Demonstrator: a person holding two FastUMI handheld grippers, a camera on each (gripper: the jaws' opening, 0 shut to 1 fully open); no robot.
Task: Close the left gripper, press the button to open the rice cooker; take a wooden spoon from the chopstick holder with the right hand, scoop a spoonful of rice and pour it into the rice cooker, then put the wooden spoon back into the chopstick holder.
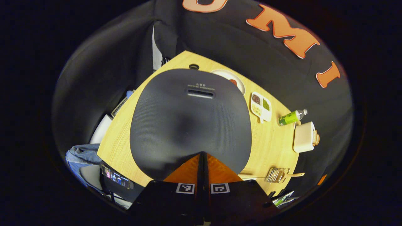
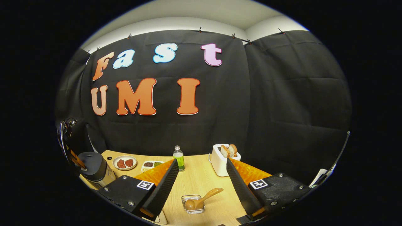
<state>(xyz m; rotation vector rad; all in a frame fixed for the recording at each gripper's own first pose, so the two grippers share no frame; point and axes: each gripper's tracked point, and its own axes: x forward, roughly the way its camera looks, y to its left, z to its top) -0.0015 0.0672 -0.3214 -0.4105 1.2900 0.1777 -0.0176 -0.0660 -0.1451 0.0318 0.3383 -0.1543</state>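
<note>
The dark grey, rounded rice cooker (image 1: 188, 122) sits at the left end of the pale wooden table (image 1: 270, 141), directly beneath my left gripper (image 1: 202, 157), its lid down. That claw is clenched, fingers pressed together with nothing between them, its tip over the front edge of the lid. I judge the first step is in hand: pressing the release button. I cannot make out the button itself, so the next move calls for bringing the closed tip straight down on the latch at the front and pushing firmly enough to spring the lid, without sliding off the curved top.

My right gripper (image 2: 201, 185) hangs released, jaws wide apart and empty, above the table. Between its fingers lies the light wooden spoon (image 2: 202, 198), bowl resting in the small wire chopstick holder (image 2: 193, 204), handle slanting up to the right. Once the lid opens, I would lower onto that handle and grip it mid-shaft.

Beyond stand a white toaster (image 2: 220, 160) with two bread slices, a green-labelled plastic bottle (image 2: 178, 158), a white divided tray of grains (image 2: 150, 164) and a white plate with reddish pieces (image 2: 124, 163).

There is small pale lettering above the steam vent slot (image 1: 200, 93) on the lid, too fine to read.
</note>
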